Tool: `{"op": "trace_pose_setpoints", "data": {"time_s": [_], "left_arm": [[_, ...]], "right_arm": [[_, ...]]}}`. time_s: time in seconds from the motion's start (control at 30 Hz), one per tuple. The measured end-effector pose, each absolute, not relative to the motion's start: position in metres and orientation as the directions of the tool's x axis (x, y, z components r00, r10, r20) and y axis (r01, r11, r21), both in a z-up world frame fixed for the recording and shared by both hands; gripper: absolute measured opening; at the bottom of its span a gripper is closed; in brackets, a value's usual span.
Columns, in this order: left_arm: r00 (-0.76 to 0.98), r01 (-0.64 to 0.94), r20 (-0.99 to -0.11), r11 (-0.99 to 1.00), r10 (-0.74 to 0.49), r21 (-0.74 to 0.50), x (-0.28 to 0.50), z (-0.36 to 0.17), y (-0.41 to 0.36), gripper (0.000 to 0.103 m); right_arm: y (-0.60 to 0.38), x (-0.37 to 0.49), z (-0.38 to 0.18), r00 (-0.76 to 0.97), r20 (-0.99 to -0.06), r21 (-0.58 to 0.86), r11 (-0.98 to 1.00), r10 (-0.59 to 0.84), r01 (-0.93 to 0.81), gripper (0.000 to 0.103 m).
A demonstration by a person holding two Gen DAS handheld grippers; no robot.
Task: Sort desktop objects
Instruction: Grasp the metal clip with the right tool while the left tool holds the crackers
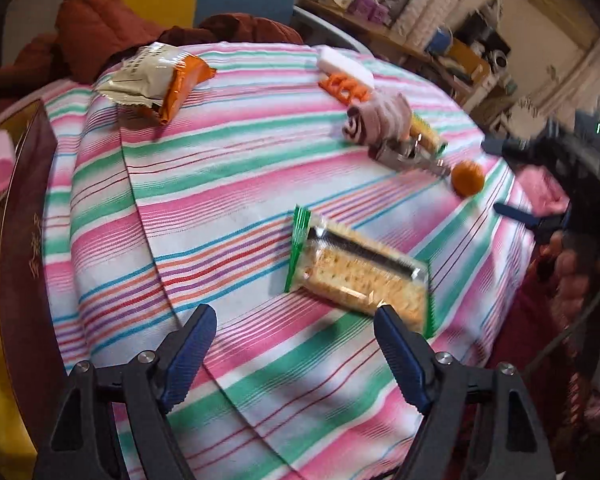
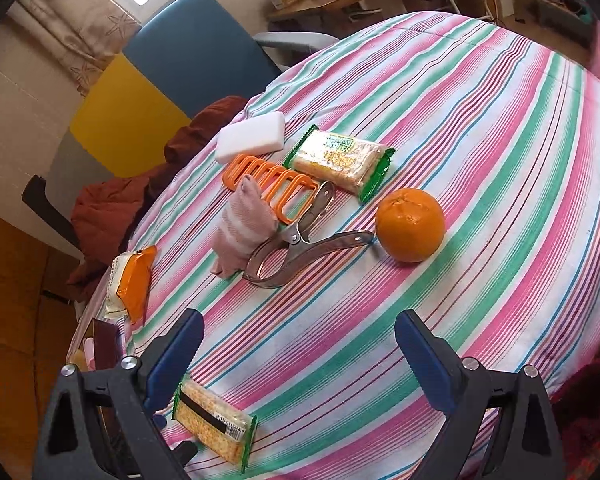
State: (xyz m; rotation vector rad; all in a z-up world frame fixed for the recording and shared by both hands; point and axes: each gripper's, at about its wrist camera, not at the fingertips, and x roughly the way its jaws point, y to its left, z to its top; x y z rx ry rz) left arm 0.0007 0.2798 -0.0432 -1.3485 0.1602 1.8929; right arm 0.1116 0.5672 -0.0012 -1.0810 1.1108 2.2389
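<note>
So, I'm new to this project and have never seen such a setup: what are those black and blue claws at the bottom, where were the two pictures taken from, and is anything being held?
The claws are two-finger grippers, one carried in each of a person's hands; there is no robot arm. Each gripper has a wide-angle camera looking along its fingers, so you get one picture per hand.

The left gripper is open and empty, just above a green-edged cracker pack. The right gripper is also open and holds nothing.

Everything lies on a striped cloth: an orange, a metal clamp, a rolled pinkish sock, an orange plastic rack, a white block, a second cracker pack and an orange-and-white snack bag. A dark red box sits at the left edge.
</note>
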Motion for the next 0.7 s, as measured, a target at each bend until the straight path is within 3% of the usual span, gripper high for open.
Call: {"op": "trace_pose_setpoints", "data": {"time_s": [0.07,0.13,0.23,0.33,0.57,0.7], "left_arm": [[-0.087,-0.669,-0.821,-0.644,0.564,-0.372,0.0,-0.036,0.291,0.083],[0.016,-0.691,-0.856,-0.613,0.516,-0.383,0.005,-0.043,0.313,0.082],[0.179,-0.632,-0.806,-0.562,0.565,-0.534,0.011,-0.053,0.325,0.082],[0.201,-0.589,-0.778,-0.561,0.595,-0.581,0.0,-0.055,0.339,0.082],[0.017,-0.531,-0.825,-0.694,0.565,-0.486,-0.064,-0.046,0.35,0.082],[0.015,-0.576,-0.853,-0.693,0.521,-0.434,-0.046,-0.047,0.359,0.083]], "right_arm": [[0.567,0.112,-0.002,-0.607,-0.794,0.478,-0.592,0.024,-0.649,0.097],[0.567,0.112,-0.003,-0.604,-0.797,0.475,-0.592,0.026,-0.652,0.097],[0.567,0.113,-0.004,-0.6,-0.8,0.472,-0.591,0.027,-0.655,0.097],[0.568,0.113,-0.003,-0.603,-0.797,0.477,-0.585,0.027,-0.656,0.097],[0.565,0.109,0.001,-0.6,-0.799,0.453,-0.614,0.042,-0.646,0.097],[0.563,0.102,0.002,-0.578,-0.813,0.403,-0.645,0.073,-0.649,0.097]]}}
